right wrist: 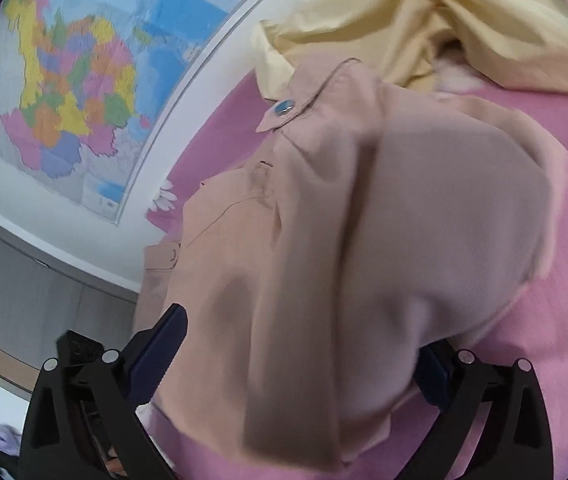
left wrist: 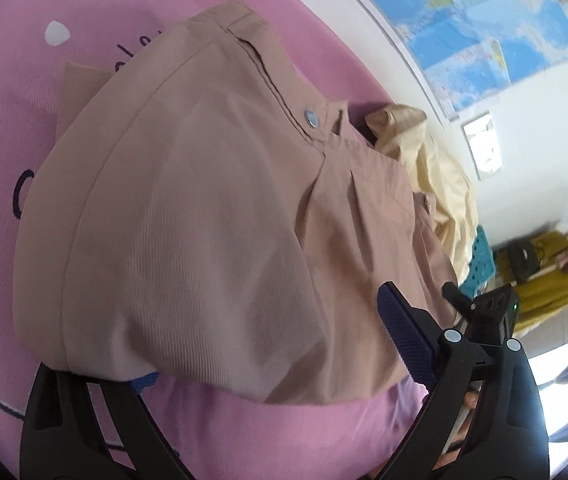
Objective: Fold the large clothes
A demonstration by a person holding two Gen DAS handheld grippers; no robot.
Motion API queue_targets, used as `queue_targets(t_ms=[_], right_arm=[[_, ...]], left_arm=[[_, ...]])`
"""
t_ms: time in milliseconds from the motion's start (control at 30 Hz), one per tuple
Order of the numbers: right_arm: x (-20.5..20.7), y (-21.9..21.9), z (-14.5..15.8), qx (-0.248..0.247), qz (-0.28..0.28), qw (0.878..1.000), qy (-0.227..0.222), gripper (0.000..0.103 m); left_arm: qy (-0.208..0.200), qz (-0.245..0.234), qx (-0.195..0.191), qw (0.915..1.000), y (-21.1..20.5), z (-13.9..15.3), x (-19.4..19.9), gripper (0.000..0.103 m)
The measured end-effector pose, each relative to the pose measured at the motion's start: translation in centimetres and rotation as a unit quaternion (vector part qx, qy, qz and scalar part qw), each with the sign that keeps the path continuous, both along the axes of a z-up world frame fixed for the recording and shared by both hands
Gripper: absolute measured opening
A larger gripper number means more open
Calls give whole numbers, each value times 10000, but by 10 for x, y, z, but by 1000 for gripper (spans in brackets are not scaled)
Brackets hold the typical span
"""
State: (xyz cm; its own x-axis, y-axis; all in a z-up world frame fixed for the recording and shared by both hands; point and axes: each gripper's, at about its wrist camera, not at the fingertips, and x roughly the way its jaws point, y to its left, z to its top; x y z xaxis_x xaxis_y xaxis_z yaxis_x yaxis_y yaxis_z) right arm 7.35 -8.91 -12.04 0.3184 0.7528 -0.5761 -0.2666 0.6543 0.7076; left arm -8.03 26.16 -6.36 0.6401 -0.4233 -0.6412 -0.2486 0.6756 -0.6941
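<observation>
Below, a pink bed sheet (left wrist: 244, 432) with dark printed marks carries the beige garment (left wrist: 204, 220), folded over itself, with a pale yellow cloth (right wrist: 464, 20) just behind it and a coloured wall map (right wrist: 84, 92) on the white wall. Both tools point down at a slant over the near edge of the garment. The left tool (left wrist: 276, 364) and the right tool (right wrist: 304, 364) stand spread wide, with cloth between the fingers but not pinched.

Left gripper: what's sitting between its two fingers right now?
In the left wrist view, the folded tan garment lies between the open left gripper's fingers, on the pink sheet.
</observation>
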Motion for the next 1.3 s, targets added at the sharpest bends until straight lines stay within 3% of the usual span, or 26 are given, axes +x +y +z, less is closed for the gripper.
queue_targets(t_ms=[33, 67, 100, 133, 167, 200, 233, 300, 400, 567, 833, 1067, 1300], right_arm=[[3, 2, 0, 13, -24, 10000, -16, 97], [6, 5, 0, -21, -6, 10000, -54, 93], [7, 7, -1, -120, 20, 9999, -83, 78], [8, 8, -3, -195, 26, 9998, -65, 51], [13, 8, -8, -104, 114, 9999, 46, 40], [15, 8, -12, 55, 195, 9997, 149, 29], [16, 6, -15, 176, 223, 9994, 198, 25], [15, 8, -9, 166, 337, 9993, 43, 21], [13, 9, 5, 429, 508, 9978, -84, 18], [8, 28, 50, 563, 875, 9928, -598, 17], [31, 72, 120, 625, 1249, 9826, -1220, 16], [61, 142, 183, 729, 1592, 9680, -1800, 14], [102, 237, 215, 607, 2004, 9588, -1921, 14]], left_arm=[[32, 57, 34, 10000, 1, 0, 3, 88], [80, 95, 109, 9999, 2, 0, 5, 74], [172, 155, 220, 9995, 4, -1, 7, 59], [204, 206, 229, 9993, 7, -2, 8, 50], [245, 218, 106, 9994, 11, -6, 11, 36], [285, 226, -51, 9993, 14, -10, 12, 30], [302, 238, -254, 9989, 17, -14, 14, 26], [234, 207, -306, 9990, 19, -14, 16, 18], [76, 120, -55, 9999, 16, -3, 18, 14], [-324, 63, 81, 9994, 27, 29, 22, 12], [-827, 84, 656, 9944, 60, 92, 37, 11], [-1099, 511, 1333, 9836, 109, 142, 54, 11], [-1091, 1144, 1935, 9683, 177, 178, 78, 11]])
